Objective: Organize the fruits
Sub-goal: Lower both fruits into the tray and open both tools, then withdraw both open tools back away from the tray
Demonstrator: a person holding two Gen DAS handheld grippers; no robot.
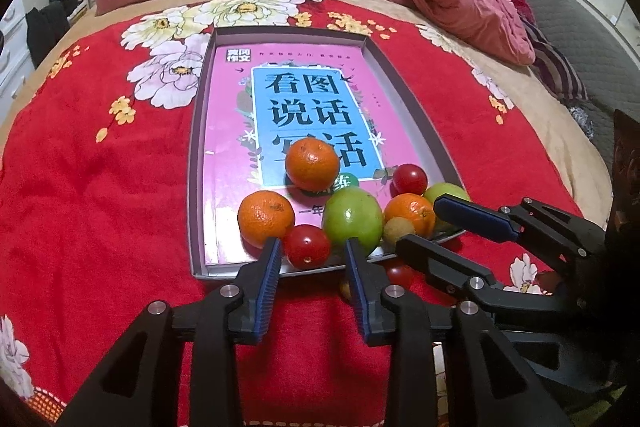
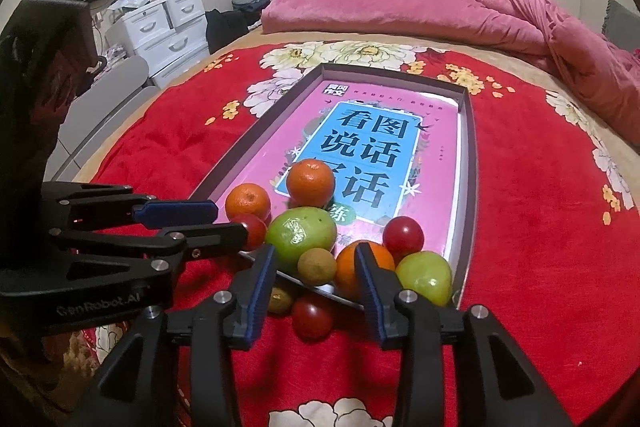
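On the bed (image 1: 100,163), fruit crowds the near end of a shallow box (image 1: 196,131).
Both tools, left tool (image 1: 312,247) and right tool (image 2: 316,259), stand slightly open, gripping nothing; one cherry tomato (image 2: 312,315) lies outside.

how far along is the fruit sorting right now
Mostly done: oranges, green fruits and tomatoes sit in the tray. Nothing is in hand: the left tongs and right tongs are open and empty. Left: a tomato and a small brown fruit on the red blanket.
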